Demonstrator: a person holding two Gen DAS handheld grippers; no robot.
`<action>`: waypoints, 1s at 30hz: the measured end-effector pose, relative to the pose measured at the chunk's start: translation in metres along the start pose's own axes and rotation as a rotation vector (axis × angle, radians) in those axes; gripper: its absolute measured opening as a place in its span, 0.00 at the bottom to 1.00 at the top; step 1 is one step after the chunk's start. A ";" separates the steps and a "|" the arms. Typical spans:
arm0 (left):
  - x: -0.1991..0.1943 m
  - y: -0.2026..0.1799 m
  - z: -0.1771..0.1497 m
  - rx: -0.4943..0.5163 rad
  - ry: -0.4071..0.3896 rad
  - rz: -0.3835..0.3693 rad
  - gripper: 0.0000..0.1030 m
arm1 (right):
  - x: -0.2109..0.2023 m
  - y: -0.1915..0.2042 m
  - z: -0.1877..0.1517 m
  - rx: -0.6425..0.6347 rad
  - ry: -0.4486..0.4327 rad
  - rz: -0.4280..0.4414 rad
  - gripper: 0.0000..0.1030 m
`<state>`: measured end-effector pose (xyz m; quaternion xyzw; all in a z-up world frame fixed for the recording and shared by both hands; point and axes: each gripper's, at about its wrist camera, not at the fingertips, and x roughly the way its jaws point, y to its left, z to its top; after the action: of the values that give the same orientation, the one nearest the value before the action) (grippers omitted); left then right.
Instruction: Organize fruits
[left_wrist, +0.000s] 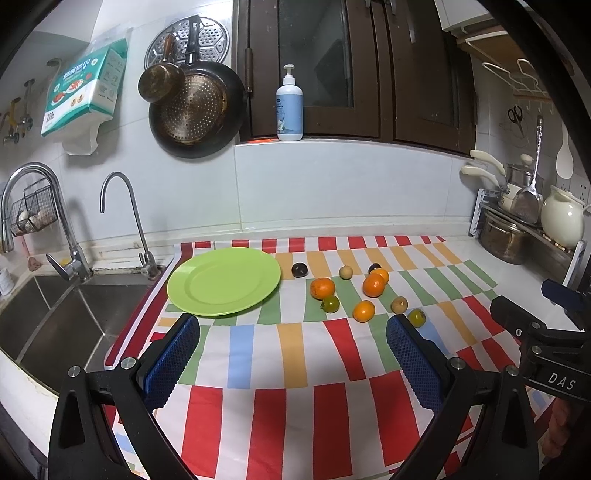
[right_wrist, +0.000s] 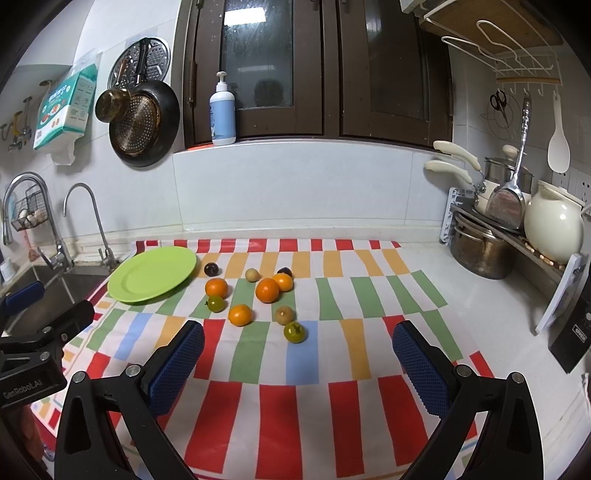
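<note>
An empty green plate (left_wrist: 221, 282) (right_wrist: 153, 275) lies at the left of a striped cloth (left_wrist: 295, 369) (right_wrist: 295, 369). To its right several small fruits are scattered: oranges (left_wrist: 322, 288) (right_wrist: 267, 290), two dark plums (left_wrist: 299, 270) (right_wrist: 211, 269), two tan longans (left_wrist: 399, 305) (right_wrist: 284, 315) and two green tomatoes (left_wrist: 330, 304) (right_wrist: 294, 332). My left gripper (left_wrist: 291, 334) is open and empty, hovering over the cloth short of the plate and fruits. My right gripper (right_wrist: 297, 341) is open and empty, just short of the nearest green tomato.
A steel sink (left_wrist: 44, 317) with two taps (left_wrist: 122, 221) lies left of the cloth. Pots, a cream jug (right_wrist: 554, 221) and utensils crowd a rack at the right. A soap bottle (left_wrist: 290, 107) stands on the window ledge. Pans (left_wrist: 195, 107) hang on the wall.
</note>
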<state>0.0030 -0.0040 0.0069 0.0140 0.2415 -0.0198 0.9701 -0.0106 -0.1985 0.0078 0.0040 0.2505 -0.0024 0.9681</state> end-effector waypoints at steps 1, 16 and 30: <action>0.000 0.000 0.000 0.000 0.000 -0.002 1.00 | 0.000 0.000 0.000 0.000 0.000 0.002 0.99; 0.004 -0.001 0.001 0.001 0.004 -0.015 1.00 | 0.001 -0.001 0.000 0.000 0.003 0.000 0.99; 0.019 -0.003 0.000 0.024 0.013 -0.053 1.00 | 0.010 -0.001 -0.002 -0.012 0.016 -0.017 0.99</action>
<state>0.0201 -0.0072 -0.0022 0.0194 0.2476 -0.0484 0.9675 -0.0027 -0.1997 0.0015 -0.0037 0.2583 -0.0090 0.9660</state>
